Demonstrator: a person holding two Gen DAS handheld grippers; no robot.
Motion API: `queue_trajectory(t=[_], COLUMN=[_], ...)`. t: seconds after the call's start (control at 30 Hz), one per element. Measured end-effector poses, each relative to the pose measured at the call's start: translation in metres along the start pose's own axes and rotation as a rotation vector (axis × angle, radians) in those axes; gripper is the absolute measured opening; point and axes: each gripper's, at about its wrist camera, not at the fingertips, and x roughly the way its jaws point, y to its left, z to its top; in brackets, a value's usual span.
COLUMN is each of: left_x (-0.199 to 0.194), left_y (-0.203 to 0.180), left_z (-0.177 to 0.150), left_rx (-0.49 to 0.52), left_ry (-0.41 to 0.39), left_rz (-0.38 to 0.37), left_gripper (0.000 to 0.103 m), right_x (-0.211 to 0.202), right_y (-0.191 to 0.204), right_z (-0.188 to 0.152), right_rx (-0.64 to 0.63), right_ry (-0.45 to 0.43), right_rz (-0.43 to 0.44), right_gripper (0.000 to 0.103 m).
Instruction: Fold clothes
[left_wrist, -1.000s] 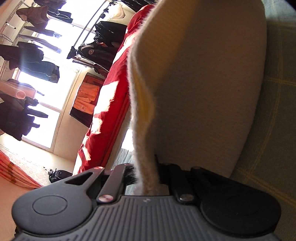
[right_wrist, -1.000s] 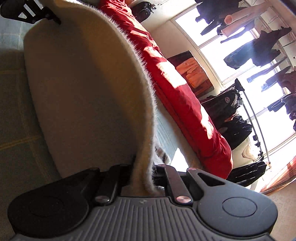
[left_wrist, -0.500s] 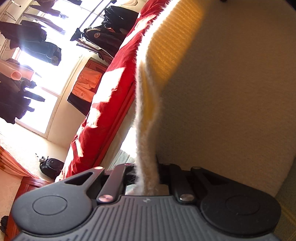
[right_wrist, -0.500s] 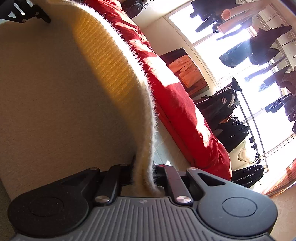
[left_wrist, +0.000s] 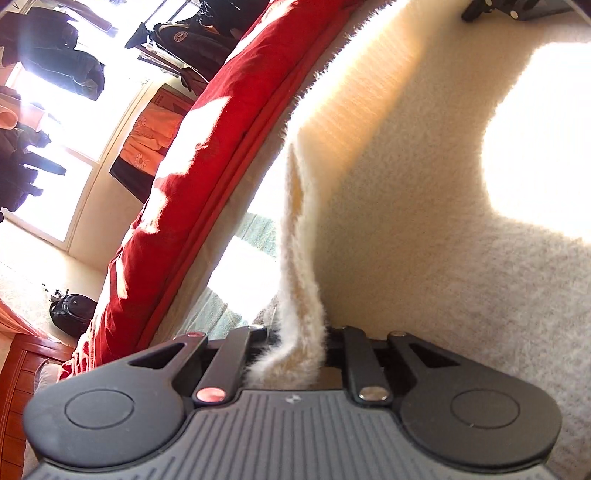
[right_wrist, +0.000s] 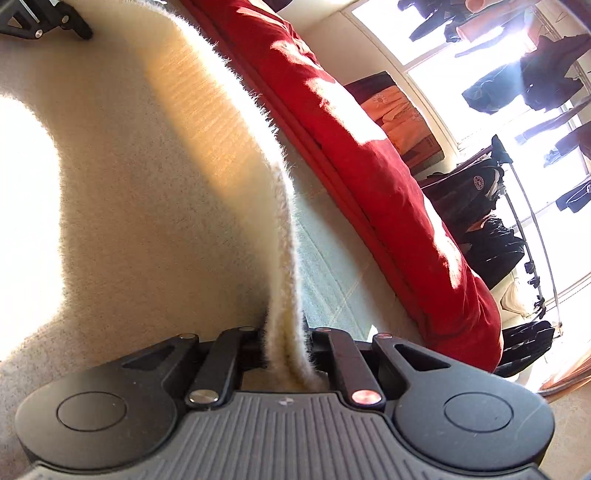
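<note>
Cream fuzzy knit garment (left_wrist: 424, 206), a sweater by the look of it, has its folded edge running up from each gripper, the rest spread flat and wide over the bed. Left gripper (left_wrist: 295, 354): jaws opening, the doubled fleecy edge between them and the pads touching it. Right gripper (right_wrist: 286, 354): jaws clamped nearly shut on the same edge further along, two plies visible in the pinch. Fabric is ribbed near the edge, pebbly nap elsewhere, long loose fibres along the rim, with bright sun patches. Red duvet (left_wrist: 192, 155) lies bunched along the bed beyond the edge; pale green checked sheet (right_wrist: 332, 280) shows between them. Dark clothes hang on a rack (right_wrist: 476, 192) by the window.
</note>
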Motion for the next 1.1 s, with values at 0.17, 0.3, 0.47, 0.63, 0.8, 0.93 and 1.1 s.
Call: queue_trajectory(t=[0.17, 0.3, 0.47, 0.63, 0.8, 0.93, 1.1], left_x=[-0.015, -0.037, -0.057, -0.063, -0.053, -0.051, -0.068], left_y=[0.011, 0.034, 0.053, 0.047, 0.025, 0.004, -0.004], left_z=[-0.001, -0.001, -0.002, -0.003, -0.014, -0.044, -0.055], left_rx=[-0.085, -0.142, -0.161, -0.211, -0.303, -0.365, -0.350], left_ry=[-0.018, -0.067, -0.094, -0.105, -0.053, -0.006, -0.015], left_rz=[-0.013, 0.014, 0.023, -0.063, -0.182, -0.239, -0.238], left_gripper=[0.025, 0.044, 0.046, 0.048, 0.049, 0.048, 0.048], right_x=[0.001, -0.016, -0.058, -0.088, -0.088, -0.091, -0.113], right_y=[-0.008, -0.027, -0.044, -0.053, -0.053, -0.037, -0.016], right_z=[-0.006, -0.010, -0.023, -0.039, -0.054, -0.086, -0.121], right_rx=[0.040, 0.067, 0.166, 0.344, 0.551, 0.674, 0.723], right_ry=[-0.025, -0.051, -0.073, -0.081, -0.069, -0.019, -0.004], right_rz=[-0.026, -0.048, -0.035, 0.084, 0.270, 0.383, 0.409], right_gripper=[0.035, 0.071, 0.071, 0.071, 0.071, 0.071, 0.071])
